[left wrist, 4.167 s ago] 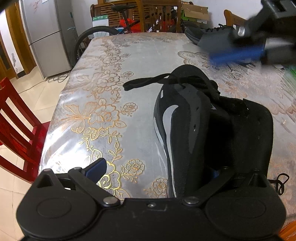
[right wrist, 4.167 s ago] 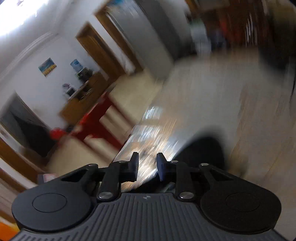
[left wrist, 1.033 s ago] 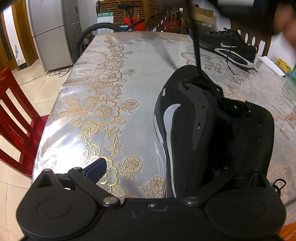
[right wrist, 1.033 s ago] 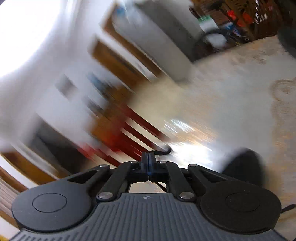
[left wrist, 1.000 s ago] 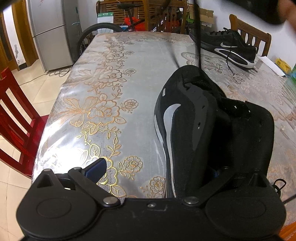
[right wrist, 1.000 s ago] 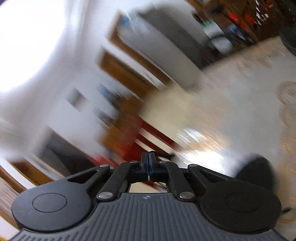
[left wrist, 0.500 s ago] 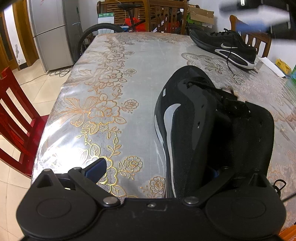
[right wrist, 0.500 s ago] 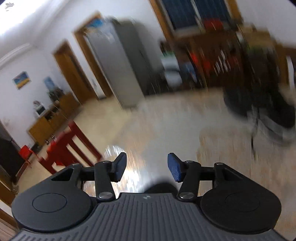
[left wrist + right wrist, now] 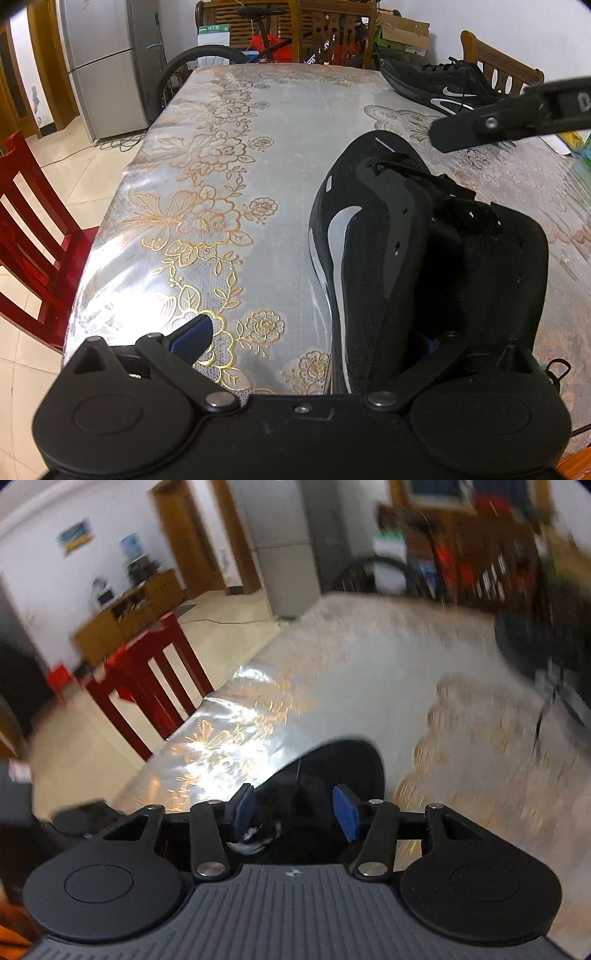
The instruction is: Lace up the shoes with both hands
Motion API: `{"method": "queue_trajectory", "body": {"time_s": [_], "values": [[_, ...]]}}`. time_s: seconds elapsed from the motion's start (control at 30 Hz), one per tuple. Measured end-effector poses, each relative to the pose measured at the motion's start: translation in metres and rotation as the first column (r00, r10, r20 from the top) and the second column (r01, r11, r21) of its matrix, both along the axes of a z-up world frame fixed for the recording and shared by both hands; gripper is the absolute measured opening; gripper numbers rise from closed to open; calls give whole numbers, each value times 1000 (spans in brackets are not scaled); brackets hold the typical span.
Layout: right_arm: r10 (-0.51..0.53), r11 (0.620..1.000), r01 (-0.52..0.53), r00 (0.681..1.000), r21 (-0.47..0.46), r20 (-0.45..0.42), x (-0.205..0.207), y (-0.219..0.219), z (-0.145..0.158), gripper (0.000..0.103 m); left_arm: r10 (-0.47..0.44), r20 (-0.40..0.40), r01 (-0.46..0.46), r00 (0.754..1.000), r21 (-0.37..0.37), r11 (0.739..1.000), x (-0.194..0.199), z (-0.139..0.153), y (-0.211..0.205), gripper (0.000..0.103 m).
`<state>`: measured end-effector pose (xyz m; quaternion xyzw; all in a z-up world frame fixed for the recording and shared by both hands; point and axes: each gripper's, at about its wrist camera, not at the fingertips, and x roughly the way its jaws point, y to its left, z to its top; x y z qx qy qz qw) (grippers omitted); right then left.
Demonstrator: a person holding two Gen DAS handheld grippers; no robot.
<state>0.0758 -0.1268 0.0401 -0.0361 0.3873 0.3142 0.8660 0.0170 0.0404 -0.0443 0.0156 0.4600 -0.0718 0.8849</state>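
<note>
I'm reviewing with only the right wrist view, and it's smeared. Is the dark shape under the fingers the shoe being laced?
Observer: Yes. The left wrist view shows that black shoe sharply, toe pointing away on the floral tablecloth, with the lace threaded only near the toe.
Operator: What is the left gripper doing?
Observer: The left gripper is open. One finger sits inside the shoe's heel opening, and the other stands clear beside the shoe.
Operator: And the dark smear at my far right?
Observer: That is a second black shoe, lying at the table's far corner.
</note>
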Motion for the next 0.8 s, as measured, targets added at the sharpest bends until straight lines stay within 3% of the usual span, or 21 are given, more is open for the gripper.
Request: {"method": "queue_trajectory", "body": {"time_s": [0.1, 0.2, 0.27, 0.33, 0.43, 0.63, 0.7, 0.73, 0.77, 0.8], "values": [[54, 998, -53, 998, -39, 26, 17, 4, -13, 51, 1, 1, -1, 1000, -2, 1000, 0, 0, 0, 103], [3, 996, 4, 996, 86, -85, 43, -19, -28, 50, 4, 2, -4, 1000, -3, 1000, -1, 0, 0, 103], [10, 994, 1, 994, 109, -105, 49, -34, -30, 48, 3, 2, -3, 1000, -2, 1000, -2, 0, 0, 103], [95, 995, -93, 994, 34, -56, 47, -36, -27, 48, 2, 2, -2, 1000, -1, 1000, -1, 0, -1, 103], [254, 963, -257, 966, -79, -44, 44, -28, -27, 48, 0, 1, 0, 1000, 1, 1000, -1, 0, -1, 103], [413, 889, -407, 911, -207, -17, 39, -4, -40, 47, 3, -2, -3, 1000, 4, 1000, -1, 1, -1, 103], [426, 886, -421, 905, -192, -19, 42, -3, -39, 37, 2, -1, -2, 1000, 11, 1000, -1, 1, -3, 103], [422, 892, -422, 906, -162, -35, 43, -4, -39, 14, 1, 0, -1, 1000, 15, 1000, -1, 1, -4, 103], [417, 898, -419, 908, -133, -47, 43, -6, -38, 2, -2, 4, 2, 1000, 24, 1000, -1, 2, -5, 103], [394, 912, -395, 918, -111, -32, 40, -9, -35, 2, -6, 7, 6, 1000, 32, 999, -1, 2, -7, 103]]}}
